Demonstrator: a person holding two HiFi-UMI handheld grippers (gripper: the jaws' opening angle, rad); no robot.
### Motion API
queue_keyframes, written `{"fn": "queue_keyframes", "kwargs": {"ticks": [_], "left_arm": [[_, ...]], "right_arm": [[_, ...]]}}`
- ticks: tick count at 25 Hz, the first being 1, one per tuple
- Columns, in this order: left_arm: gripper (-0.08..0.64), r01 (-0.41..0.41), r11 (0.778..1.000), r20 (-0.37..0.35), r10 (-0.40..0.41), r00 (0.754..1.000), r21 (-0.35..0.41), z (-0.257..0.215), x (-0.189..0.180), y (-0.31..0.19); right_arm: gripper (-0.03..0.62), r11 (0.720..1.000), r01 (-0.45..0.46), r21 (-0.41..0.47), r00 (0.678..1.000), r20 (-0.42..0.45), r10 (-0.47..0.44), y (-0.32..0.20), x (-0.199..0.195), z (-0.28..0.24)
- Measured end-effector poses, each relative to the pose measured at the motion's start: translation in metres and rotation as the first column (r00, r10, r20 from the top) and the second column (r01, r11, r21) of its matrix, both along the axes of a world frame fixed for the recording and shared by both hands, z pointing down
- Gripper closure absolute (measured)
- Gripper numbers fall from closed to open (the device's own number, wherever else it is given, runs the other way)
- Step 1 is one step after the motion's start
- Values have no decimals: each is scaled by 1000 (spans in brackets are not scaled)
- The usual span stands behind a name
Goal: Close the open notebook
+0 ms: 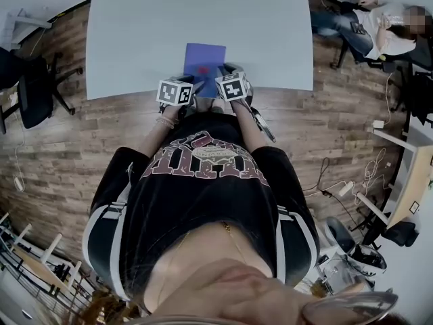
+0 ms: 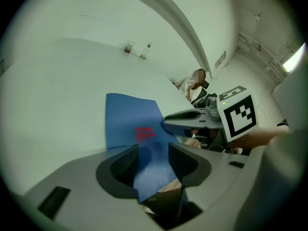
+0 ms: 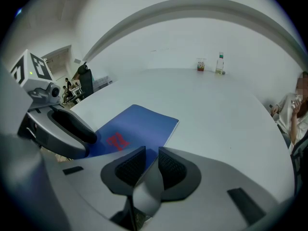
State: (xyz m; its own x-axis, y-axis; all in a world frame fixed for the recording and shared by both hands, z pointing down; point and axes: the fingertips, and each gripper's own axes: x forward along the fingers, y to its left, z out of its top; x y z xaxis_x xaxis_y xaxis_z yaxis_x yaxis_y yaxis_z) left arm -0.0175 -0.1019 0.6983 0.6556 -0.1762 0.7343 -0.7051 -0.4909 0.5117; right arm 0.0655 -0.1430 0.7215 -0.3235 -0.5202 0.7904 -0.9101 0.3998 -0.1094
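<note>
Now the blue notebook lies shut and flat on the white bench, close to its near edge. The left gripper has its fingers well apart around the notebook's near corner without pressing on it. Just beside it, the right gripper shows only a narrow gap between its fingers at the notebook's near edge, gripping nothing.
</note>
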Motion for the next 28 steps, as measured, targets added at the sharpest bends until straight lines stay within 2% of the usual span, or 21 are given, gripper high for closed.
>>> {"fn": "queue_keyframes", "kwargs": {"ticks": [7,12,15,21,24,28], "left_arm": [[327,-70,997,43,71,997,-19,12,8,6],[379,-66,997,46,68,997,-37,14,11,1],[383,-60,997,26,61,998,-43,13,10,0],[401,-28,1000,21,28,999,-6,5,5,-12],[461,-9,999,35,7,999,37,2,0,-22],[505,-5,996,38,2,999,86,-2,-1,-29]], "right_arm": [[497,1000,22,-6,1000,-12,-23,-3,0,-1],[497,999,34,-4,999,-27,-34,-9,5,-2],[497,999,41,4,998,-42,-41,-10,4,-4],[497,998,34,55,999,-6,-34,-17,-4,-21],[539,996,42,74,999,17,-43,-19,-8,-25],[563,997,41,72,999,31,-43,-14,-12,-28]]}}
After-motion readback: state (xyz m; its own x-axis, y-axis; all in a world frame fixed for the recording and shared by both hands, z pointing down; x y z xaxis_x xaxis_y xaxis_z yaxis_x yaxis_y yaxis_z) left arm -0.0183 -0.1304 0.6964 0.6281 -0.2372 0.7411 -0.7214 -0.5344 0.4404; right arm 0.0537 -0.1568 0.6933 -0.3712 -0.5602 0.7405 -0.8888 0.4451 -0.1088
